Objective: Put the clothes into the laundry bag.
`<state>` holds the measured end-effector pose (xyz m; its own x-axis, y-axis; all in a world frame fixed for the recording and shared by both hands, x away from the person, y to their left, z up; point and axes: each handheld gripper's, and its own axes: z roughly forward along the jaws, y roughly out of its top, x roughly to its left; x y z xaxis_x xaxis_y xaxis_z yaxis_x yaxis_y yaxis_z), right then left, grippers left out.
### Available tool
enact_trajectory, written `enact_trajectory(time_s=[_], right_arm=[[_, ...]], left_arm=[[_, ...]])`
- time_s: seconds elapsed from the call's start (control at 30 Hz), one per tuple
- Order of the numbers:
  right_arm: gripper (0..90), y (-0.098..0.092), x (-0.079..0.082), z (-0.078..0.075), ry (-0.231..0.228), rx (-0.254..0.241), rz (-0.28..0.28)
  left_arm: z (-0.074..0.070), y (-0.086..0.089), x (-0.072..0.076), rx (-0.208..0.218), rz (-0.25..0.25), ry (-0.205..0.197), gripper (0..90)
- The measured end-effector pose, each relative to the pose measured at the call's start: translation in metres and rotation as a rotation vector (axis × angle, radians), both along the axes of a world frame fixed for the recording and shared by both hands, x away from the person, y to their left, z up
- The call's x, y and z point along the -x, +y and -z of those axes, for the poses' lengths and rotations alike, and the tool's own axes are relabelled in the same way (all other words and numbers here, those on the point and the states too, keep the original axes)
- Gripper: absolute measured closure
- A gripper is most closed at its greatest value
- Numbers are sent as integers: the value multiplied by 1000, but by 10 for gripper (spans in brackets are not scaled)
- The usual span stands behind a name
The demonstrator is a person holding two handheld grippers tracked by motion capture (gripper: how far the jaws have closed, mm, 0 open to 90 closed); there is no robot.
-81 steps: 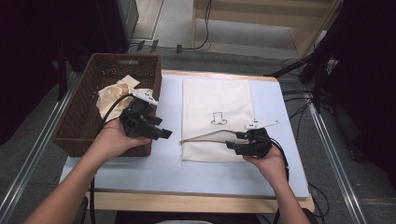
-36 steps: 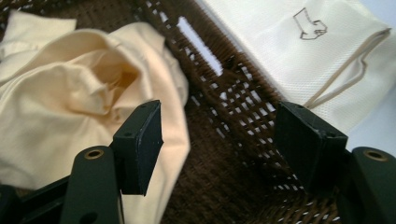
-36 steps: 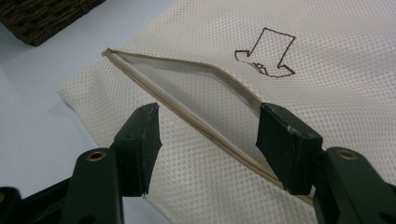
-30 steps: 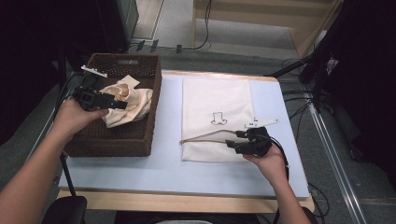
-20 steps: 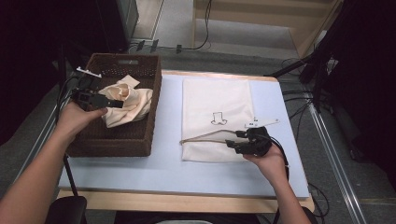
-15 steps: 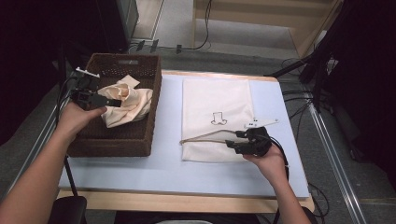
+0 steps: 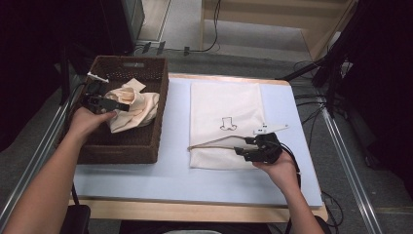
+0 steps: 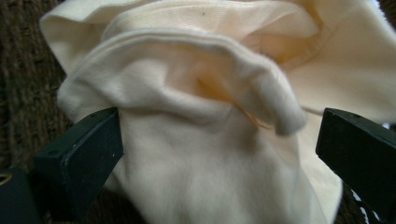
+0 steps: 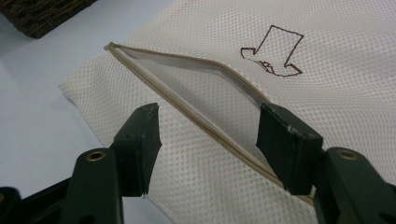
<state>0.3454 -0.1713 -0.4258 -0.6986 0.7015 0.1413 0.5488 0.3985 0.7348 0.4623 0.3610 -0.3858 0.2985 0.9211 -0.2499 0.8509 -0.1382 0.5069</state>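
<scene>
Since the earlier frames the left tool (image 7: 104, 103) has gone from the front of the basket (image 7: 146, 146) to its back left part and sunk onto the crumpled cream cloth (image 7: 134, 109) lying there; its jaws have just been opening and now stand wide, the cloth bunched between them but not pinched. That spread looks meant to take a thick fold. The right tool (image 7: 258, 148) rests on the near right corner of the mesh bag (image 7: 224, 105), jaws apart and gripping nothing, one on each side of the zipper (image 9: 187, 109), seemingly to keep the mouth ready. The bag lies flat on the surface (image 7: 170, 180), long axis running away from the person, its gaping mouth slanting across the near end toward the basket.
</scene>
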Motion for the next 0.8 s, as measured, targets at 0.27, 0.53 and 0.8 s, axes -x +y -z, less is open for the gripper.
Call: enact_trajectory(time_s=[0.27, 0.53, 0.8], right_arm=[[401, 0, 0, 0, 3, 4, 5], [399, 0, 1, 1, 0, 10, 4], [396, -3, 3, 2, -5, 16, 13]], left_arm=[[18, -18, -13, -81, 92, 21, 54], [29, -28, -21, -112, 82, 25, 54], [43, -18, -27, -215, -94, 66, 0]])
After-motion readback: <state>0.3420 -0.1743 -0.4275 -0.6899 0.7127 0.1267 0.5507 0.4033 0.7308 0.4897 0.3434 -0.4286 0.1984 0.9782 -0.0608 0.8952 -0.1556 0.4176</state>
